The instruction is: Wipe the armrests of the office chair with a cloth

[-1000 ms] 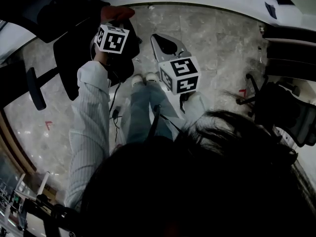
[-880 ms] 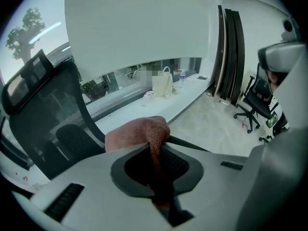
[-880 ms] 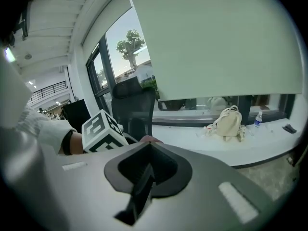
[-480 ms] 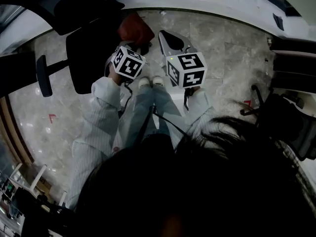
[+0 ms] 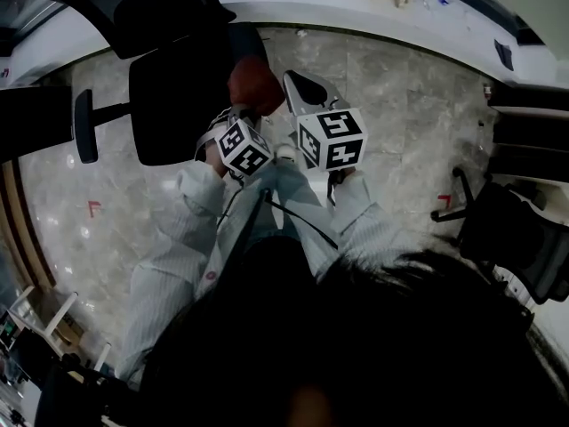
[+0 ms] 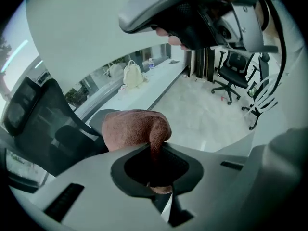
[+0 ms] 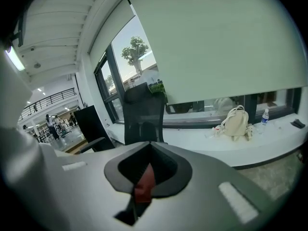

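A black office chair (image 5: 173, 105) stands at the upper left of the head view, one armrest (image 5: 84, 127) sticking out on its left. My left gripper (image 5: 242, 114) is shut on a reddish-brown cloth (image 5: 253, 83) at the seat's right edge. The left gripper view shows the cloth (image 6: 134, 129) bunched over the left gripper (image 6: 156, 170), a dark pad (image 6: 98, 120) just behind it; contact there cannot be told. My right gripper (image 5: 307, 87) hovers close beside the cloth, jaws together and empty. In its own view the right gripper (image 7: 144, 177) faces the chair back (image 7: 143, 114).
A long white counter (image 5: 356, 12) runs along the windows, with a cream bag (image 7: 236, 121) and a water bottle (image 7: 263, 117) on it. More black office chairs (image 5: 507, 229) stand at the right. My legs and shoes are directly below the grippers on the marble floor (image 5: 400, 105).
The left gripper with the cloth has drawn back from the chair toward my body and closer to the right gripper. The right gripper has barely shifted.
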`<state>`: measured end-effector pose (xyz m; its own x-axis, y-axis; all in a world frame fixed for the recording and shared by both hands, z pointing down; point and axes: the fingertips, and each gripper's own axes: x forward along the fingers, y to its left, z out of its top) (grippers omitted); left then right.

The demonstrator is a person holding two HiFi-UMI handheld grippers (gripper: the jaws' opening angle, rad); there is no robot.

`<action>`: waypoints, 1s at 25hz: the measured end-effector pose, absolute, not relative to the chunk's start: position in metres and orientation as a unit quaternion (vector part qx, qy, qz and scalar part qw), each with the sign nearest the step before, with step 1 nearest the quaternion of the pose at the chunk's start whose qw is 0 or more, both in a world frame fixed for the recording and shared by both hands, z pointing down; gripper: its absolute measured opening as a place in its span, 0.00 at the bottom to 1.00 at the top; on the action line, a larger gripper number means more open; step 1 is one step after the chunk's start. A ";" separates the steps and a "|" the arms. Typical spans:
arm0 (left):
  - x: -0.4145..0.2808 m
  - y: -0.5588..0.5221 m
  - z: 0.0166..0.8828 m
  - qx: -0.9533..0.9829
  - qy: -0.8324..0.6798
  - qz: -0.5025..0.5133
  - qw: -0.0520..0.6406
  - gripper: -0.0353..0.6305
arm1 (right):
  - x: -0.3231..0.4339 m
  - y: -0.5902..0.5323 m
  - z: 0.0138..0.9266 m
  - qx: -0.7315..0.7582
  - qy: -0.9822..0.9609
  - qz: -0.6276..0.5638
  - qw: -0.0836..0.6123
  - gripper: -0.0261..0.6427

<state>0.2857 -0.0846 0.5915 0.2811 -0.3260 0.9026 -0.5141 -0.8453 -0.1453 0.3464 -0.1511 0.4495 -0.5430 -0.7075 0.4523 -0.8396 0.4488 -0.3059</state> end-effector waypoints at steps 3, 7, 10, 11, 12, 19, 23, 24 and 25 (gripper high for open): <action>0.281 -0.107 0.586 0.798 -0.281 0.522 0.107 0.10 | 0.348 -0.151 0.457 0.460 -0.837 0.263 0.136 0.04; 0.272 -0.165 0.580 0.794 -0.321 0.502 0.122 0.10 | 0.351 -0.157 0.471 0.464 -0.830 0.276 0.142 0.04; 0.270 -0.209 0.588 0.785 -0.343 0.500 0.128 0.10 | 0.360 -0.158 0.484 0.472 -0.819 0.289 0.151 0.04; 0.268 -0.223 0.591 0.781 -0.351 0.500 0.129 0.10 | 0.363 -0.158 0.487 0.475 -0.815 0.294 0.153 0.04; 0.267 -0.236 0.594 0.777 -0.360 0.499 0.131 0.10 | 0.366 -0.158 0.491 0.479 -0.811 0.298 0.155 0.04; 0.264 -0.278 0.603 0.768 -0.394 0.488 0.126 0.10 | 0.386 -0.155 0.506 0.495 -0.794 0.313 0.162 0.04; 0.273 -0.260 0.605 0.777 -0.374 0.482 0.151 0.10 | 0.387 -0.150 0.506 0.497 -0.793 0.314 0.161 0.04; 0.277 -0.252 0.604 0.780 -0.362 0.486 0.157 0.10 | 0.386 -0.149 0.504 0.495 -0.795 0.313 0.161 0.04; 0.281 -0.243 0.604 0.782 -0.351 0.490 0.159 0.10 | 0.385 -0.148 0.502 0.494 -0.796 0.311 0.160 0.04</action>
<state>0.2806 -0.2427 0.6039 0.2728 -0.3928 0.8783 -0.7043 -0.7034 -0.0958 0.3847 -0.1484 0.5021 -0.4613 -0.6865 0.5621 -0.8857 0.3190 -0.3373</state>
